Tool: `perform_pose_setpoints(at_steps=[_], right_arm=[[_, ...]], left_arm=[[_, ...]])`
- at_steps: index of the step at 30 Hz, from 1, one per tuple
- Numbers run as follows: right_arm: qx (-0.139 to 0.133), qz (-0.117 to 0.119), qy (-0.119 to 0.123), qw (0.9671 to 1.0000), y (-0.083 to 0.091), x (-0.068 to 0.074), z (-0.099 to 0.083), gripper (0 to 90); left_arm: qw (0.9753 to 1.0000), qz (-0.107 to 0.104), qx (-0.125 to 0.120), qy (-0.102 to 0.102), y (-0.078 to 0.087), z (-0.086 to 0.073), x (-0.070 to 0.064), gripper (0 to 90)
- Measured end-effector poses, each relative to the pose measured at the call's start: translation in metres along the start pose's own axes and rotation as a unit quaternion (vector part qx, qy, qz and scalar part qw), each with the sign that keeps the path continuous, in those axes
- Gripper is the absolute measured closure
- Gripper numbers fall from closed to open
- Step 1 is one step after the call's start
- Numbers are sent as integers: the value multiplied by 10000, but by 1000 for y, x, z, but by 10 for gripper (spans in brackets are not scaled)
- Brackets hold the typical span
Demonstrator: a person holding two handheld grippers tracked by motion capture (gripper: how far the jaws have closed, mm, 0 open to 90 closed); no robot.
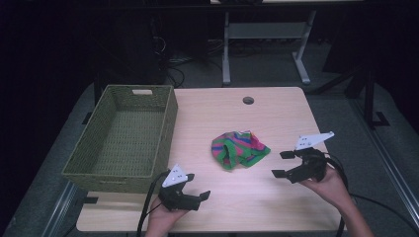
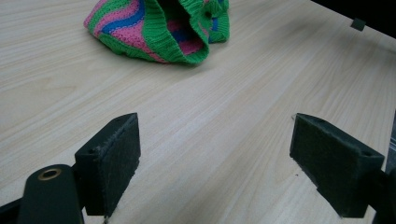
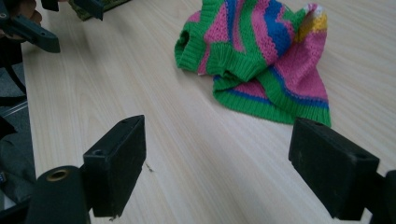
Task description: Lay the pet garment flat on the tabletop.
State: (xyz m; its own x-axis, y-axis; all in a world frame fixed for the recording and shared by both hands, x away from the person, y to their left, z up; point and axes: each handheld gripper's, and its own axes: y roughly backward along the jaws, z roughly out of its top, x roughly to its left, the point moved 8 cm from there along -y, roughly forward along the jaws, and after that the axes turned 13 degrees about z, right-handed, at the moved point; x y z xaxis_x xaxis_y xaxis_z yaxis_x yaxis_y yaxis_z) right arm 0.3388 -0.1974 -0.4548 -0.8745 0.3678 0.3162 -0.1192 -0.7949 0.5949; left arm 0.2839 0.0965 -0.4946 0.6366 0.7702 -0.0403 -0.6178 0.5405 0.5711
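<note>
A crumpled knitted garment [image 1: 239, 148], striped green, pink and blue, lies near the middle of the table [image 1: 276, 113]. My left gripper [image 1: 197, 186] is held low at the front edge, left of the garment and apart from it, open and empty. The left gripper view has the knit [image 2: 154, 28] beyond my open left gripper [image 2: 215, 168]. My right gripper [image 1: 282, 164] hovers just right of the garment, open, with nothing between its jaws. In the right gripper view the knit [image 3: 261, 56] lies ahead of the open right gripper [image 3: 217, 163].
A green woven basket [image 1: 170, 118] stands at the table's left side, with nothing seen inside. A round cable hole [image 1: 248, 100] sits near the far edge. Beyond the table are dark floor and a desk frame [image 1: 267, 34]. The other gripper [image 3: 32, 32] shows at the top left of the right gripper view.
</note>
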Motion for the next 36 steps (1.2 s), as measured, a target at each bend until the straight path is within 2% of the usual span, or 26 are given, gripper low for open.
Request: perform_pose_setpoints(at_steps=[4,7,9,18,23,29,36], right_arm=[[-53,30,-25,10000,-2,-4,10,185],[-48,56,-46,10000,-2,-6,19,194],[15,30,-23,10000,-2,-8,25,194],[120,94,15,9999,-5,-17,52,189],[235,108,84,9996,-10,-20,65,187],[260,223,80,9994,-18,-21,73,187],[421,285,53,9987,-29,-24,79,186]], left_arm=[[10000,4,-21,6,1,0,0,158],[9999,7,-63,-91,2,1,0,158],[10000,-14,-88,-7,1,2,-2,158],[9999,-62,-44,-68,1,2,-4,158],[9999,-63,-96,-55,2,3,-4,158],[9999,-66,-113,-54,3,3,-4,158],[9999,-74,-113,-52,2,3,-4,158]])
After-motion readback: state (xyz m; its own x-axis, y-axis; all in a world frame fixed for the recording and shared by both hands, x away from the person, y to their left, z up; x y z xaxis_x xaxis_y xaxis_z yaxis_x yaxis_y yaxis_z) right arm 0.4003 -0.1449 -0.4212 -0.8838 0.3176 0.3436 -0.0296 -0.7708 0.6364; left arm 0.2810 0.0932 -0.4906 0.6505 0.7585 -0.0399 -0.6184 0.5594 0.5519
